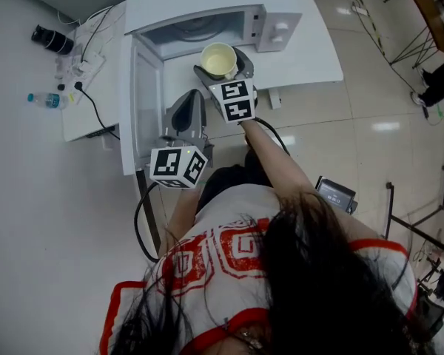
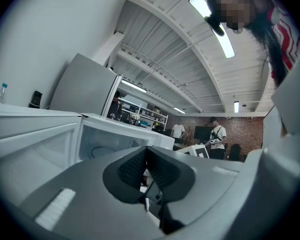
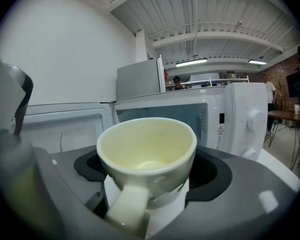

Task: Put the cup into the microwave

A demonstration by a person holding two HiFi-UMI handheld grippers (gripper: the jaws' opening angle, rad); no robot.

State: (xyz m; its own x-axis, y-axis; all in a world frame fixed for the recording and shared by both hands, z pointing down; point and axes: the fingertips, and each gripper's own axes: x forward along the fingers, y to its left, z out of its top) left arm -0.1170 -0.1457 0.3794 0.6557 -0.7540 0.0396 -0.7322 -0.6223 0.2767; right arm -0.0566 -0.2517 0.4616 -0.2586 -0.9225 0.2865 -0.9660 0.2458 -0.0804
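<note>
A pale yellow cup sits upright between the jaws of my right gripper, which is shut on it, handle toward the camera. It hovers just in front of the white microwave, whose door hangs open to the left. The glass turntable shows inside the cavity. My left gripper hangs lower left beside the open door, jaws pressed together with nothing between them.
The microwave stands on a white table. A water bottle, a power strip and a dark lens lie on a low white surface at the left. Cables trail from both grippers. People stand far off in the left gripper view.
</note>
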